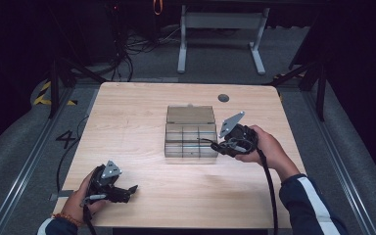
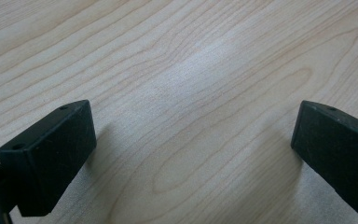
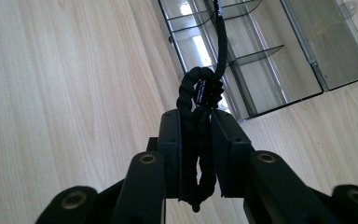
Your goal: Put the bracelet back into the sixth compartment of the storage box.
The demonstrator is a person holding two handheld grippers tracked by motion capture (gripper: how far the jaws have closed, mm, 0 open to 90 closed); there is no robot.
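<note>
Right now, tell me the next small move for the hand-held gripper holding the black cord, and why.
Probably carry the right hand-held gripper forward over the clear compartment box and lower the coiled black cord into a compartment. Its jaws are clamped on the cord, the box lid lies open, and the cord's end already reaches over the compartments.

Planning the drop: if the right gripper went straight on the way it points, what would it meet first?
Probably the clear plastic compartment box; the right gripper, holding the black braided cord, points at its near edge.
</note>
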